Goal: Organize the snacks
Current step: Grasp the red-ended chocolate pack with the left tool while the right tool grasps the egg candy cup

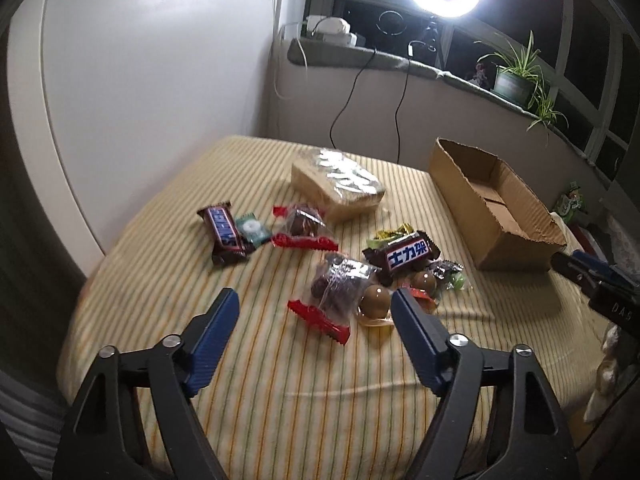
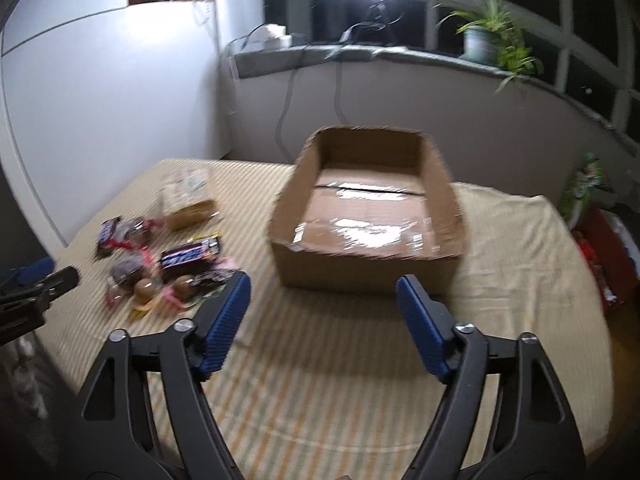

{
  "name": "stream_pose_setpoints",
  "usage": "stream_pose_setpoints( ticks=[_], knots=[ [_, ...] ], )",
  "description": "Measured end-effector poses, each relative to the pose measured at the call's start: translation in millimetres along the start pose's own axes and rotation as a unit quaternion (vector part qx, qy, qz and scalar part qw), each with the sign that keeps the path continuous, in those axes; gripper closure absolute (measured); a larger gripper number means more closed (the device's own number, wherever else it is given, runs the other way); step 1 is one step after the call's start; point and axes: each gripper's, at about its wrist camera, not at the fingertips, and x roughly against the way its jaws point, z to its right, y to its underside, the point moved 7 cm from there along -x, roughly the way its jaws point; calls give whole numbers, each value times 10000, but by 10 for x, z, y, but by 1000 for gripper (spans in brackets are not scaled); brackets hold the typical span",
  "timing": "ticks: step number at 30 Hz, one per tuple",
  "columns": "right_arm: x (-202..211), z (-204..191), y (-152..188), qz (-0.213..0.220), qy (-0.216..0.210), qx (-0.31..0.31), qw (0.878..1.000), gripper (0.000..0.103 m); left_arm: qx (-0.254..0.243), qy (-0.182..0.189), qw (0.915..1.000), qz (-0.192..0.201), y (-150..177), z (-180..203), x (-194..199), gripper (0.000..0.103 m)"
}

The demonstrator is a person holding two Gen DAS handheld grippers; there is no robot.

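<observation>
Worktop under a yellow striped cloth carries everything, so start from it: the cloth is soft and rumpled, and any pick should come down gently so the jaws do not snag the fabric.

The open cardboard box stands on the right side, empty as far as its taped floor shows, and is probably where the snacks belong. A flat wrapped packet lies behind the snacks, near the far edge.

The snacks sit in two loose clusters left of the box. The far one has a brown chocolate bar, a small green sweet touching it, and a clear bag with red ends. The near one has a second chocolate bar, another red-ended bag and round brown sweets crowded together.

The left gripper hovers above the near cluster, jaws wide apart and holding nothing. The right gripper hangs before the box, jaws equally wide and empty; its view is blurred.

The step in hand looks like a first pick. Best to take the red-ended bag, which lies at the cluster's edge: close across its narrow middle, lift straight up, and keep clear of the round sweets, which could roll.
</observation>
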Motion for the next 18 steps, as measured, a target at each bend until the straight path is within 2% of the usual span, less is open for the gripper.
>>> stream_pose_setpoints(
  ticks=[9, 16, 18],
  knots=[
    [-272, -519, 161, -508, -900, 175, 9945, 55, 153, 343, 9990, -242, 13, -42, -198, 43],
    [-435, -841, 167, -770, -1456, 173, 9862, 57, 56, 528, 9981, -317, -36, -9, -306, 46],
    [-497, -941, 164, -856, -1597, 178, 9833, 62, 66, 590, 9976, -358, -39, -2, -341, 49]
  ],
)
